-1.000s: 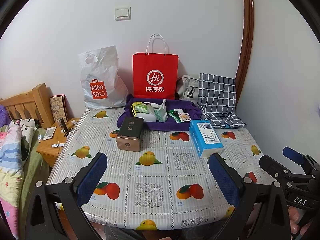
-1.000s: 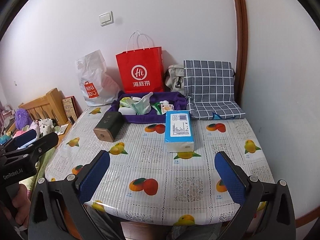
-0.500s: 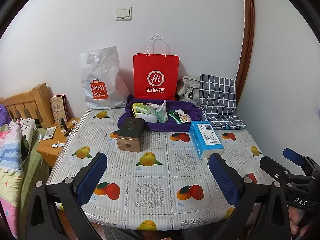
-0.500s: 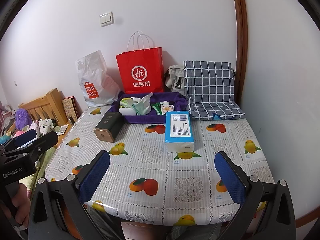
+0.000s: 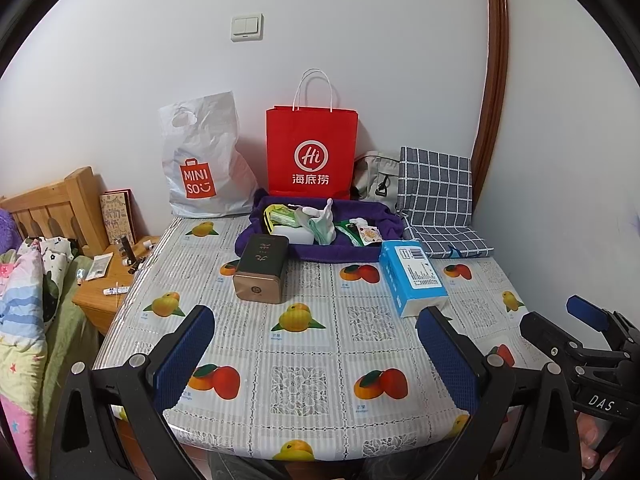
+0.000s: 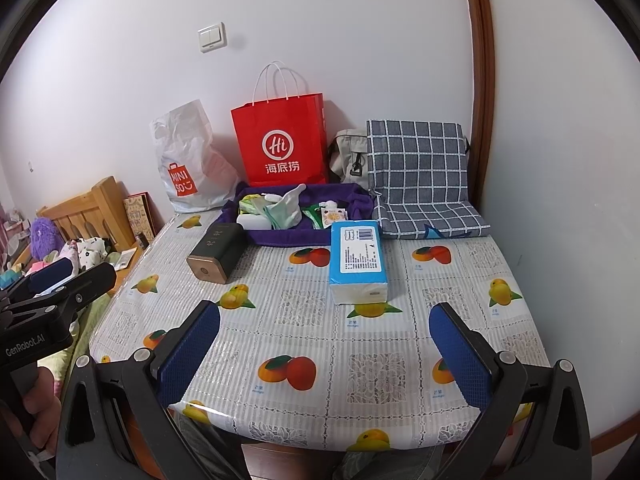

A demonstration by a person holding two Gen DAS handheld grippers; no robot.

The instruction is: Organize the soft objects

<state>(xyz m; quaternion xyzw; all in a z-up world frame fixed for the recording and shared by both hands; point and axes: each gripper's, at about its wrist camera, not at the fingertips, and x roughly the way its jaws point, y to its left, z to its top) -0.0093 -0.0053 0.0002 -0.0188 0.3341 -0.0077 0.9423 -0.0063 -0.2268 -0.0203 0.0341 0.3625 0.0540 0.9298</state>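
A blue tissue pack [image 5: 412, 276] [image 6: 358, 262] lies on the fruit-print tablecloth [image 5: 304, 344] [image 6: 320, 320], right of centre. Behind it a purple fabric tray [image 5: 320, 254] [image 6: 280, 236] holds a white-green cloth [image 5: 322, 226] [image 6: 286, 210] and small packets. A grey checked cushion [image 5: 438, 200] [image 6: 420, 176] leans in the back right corner. My left gripper [image 5: 316, 352] hovers open over the near table edge, empty. My right gripper [image 6: 326, 354] is open and empty too, just short of the tissue pack.
A dark tin box [image 5: 262, 270] [image 6: 216, 250] lies left of centre. A red paper bag [image 5: 312, 152], a white plastic bag [image 5: 202, 168] and a beige bag [image 5: 376, 176] stand against the wall. A wooden nightstand [image 5: 108, 280] and bedding [image 5: 24, 300] are at the left.
Both views have barely shifted; the left gripper's view tilted slightly. Nothing on the table moved and both grippers stay open.
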